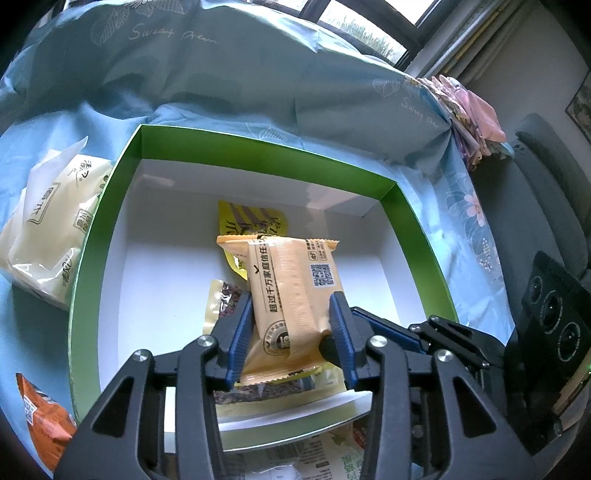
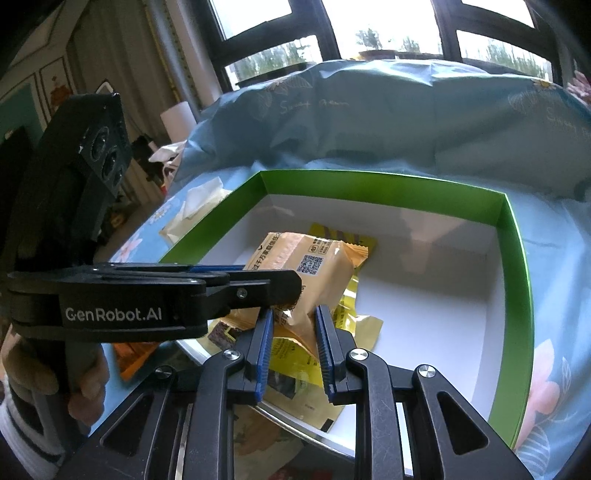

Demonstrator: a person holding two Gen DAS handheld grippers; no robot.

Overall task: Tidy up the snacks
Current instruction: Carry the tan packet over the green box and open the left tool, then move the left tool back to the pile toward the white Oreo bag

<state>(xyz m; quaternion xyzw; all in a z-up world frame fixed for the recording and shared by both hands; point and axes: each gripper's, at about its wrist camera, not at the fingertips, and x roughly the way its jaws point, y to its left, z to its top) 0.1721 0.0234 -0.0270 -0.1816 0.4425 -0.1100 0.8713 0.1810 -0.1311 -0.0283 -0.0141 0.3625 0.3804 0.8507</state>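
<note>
- Blue floral bedding (image 1: 229, 74) is covering the bed and bunching up behind the things, with dark-framed windows (image 2: 280, 33) standing beyond it.
- A green-walled box (image 1: 266, 147) with a white floor is lying open on the bed, holding a small heap of snacks near its front wall.
- An orange snack packet (image 1: 291, 295) with a square code on its wrapper is lying on top of the heap, over a yellow packet (image 1: 240, 221) and a pale packet with a dark picture (image 1: 221, 302).
- The left tongs (image 1: 291, 314) are straddling the orange snack packet, blue pads at either side of it; the left pad looks clear of the wrapper, and whether the right pad is touching it I cannot tell, so the grip looks released.
- The right tongs (image 2: 293, 332) are standing partly spread over the same heap with the lower end of the orange snack packet between the pads; whether they are pressing on it I cannot tell.
- In the right wrist view the left tongs are reaching in from the left side, marked with white lettering, with a hand (image 2: 44, 380) wrapping the handle below.
- A cream bag (image 1: 51, 236) is lying on the bedding just outside the box's left wall, and a deeper orange packet (image 1: 40, 424) is lying nearer the front corner, outside too.
</note>
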